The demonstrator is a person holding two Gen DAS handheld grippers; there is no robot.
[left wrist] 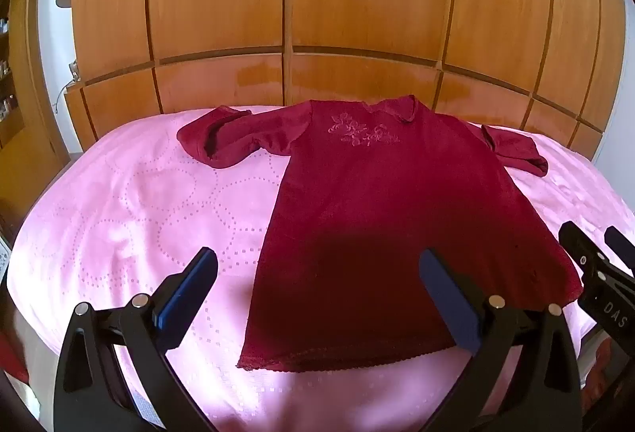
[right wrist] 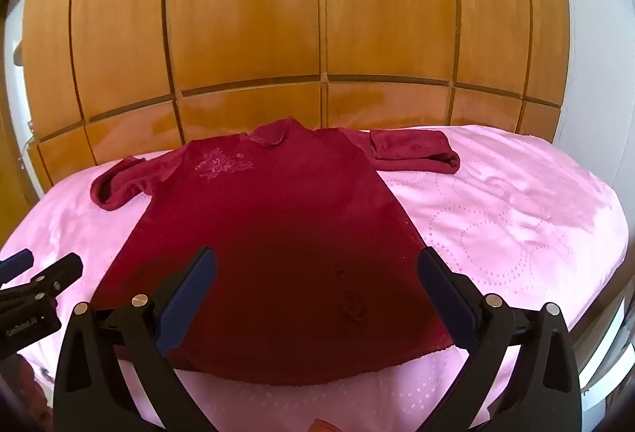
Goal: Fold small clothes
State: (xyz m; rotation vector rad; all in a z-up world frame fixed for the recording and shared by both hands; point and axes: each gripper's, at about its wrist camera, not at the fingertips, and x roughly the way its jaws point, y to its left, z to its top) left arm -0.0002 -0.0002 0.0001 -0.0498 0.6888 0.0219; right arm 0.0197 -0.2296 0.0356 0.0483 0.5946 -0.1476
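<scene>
Two views show one dark red, long-sleeved velvety top with pale embroidery on the chest, spread flat on a pink patterned bedspread.

In the left wrist view the dark red top [left wrist: 381, 217] fills the centre and right of the frame, its long axis running from the hem at the lower centre up to the collar at the upper centre. The bedspread [left wrist: 131, 217] lies bare at left. The left claw [left wrist: 317, 297] hangs just short of the hem's left part, jaws at their widest, nothing between them. The right claw [left wrist: 595, 261] shows at the right edge, beside the hem's right corner.

In the right wrist view the top [right wrist: 274, 217] lies straight ahead, collar at upper centre. The right claw [right wrist: 317, 297] stands wide open over the hem's right part, gripping nothing. Each claw looks nearest its own hem corner.
</scene>
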